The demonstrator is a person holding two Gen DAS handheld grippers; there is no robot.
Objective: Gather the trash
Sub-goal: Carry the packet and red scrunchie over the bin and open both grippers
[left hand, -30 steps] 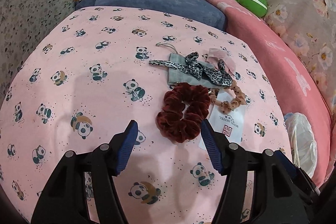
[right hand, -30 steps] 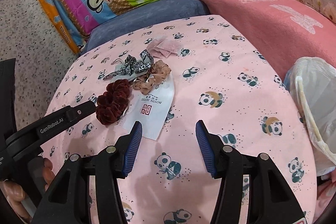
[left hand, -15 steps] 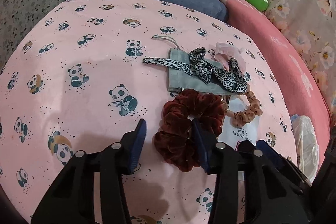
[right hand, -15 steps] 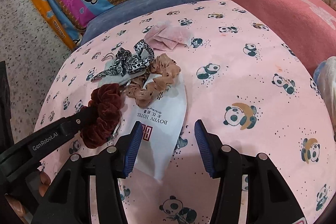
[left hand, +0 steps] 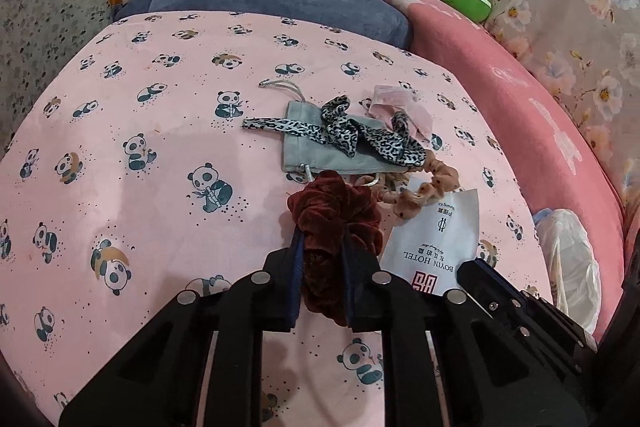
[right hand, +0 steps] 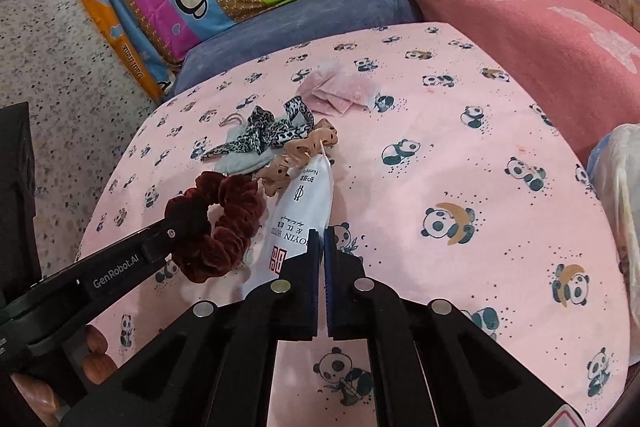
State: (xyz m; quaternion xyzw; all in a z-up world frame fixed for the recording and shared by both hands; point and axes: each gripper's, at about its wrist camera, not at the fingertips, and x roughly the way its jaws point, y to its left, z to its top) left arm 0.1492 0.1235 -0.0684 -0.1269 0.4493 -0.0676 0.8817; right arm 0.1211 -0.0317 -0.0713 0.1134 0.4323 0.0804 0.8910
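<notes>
Partly hidden scrunchie (left hand: 334, 223) between jaws

A: What is seen from the right wrist?

B: A pink panda-print sheet (right hand: 460, 163) is seen. The right gripper (right hand: 322, 247) is pinched shut on the near edge of a white hotel packet (right hand: 306, 211).

A: And to the left?

B: The left gripper (right hand: 176, 227) is seen clamped on a dark red scrunchie (right hand: 232, 211). Just beyond, a tan scrunchie (right hand: 300, 155) touches the packet's far tip, beside a leopard ribbon (right hand: 264, 133) laid over a grey pouch (right hand: 240, 161). A white bag (right hand: 618, 195) is seen at the right edge.
</notes>
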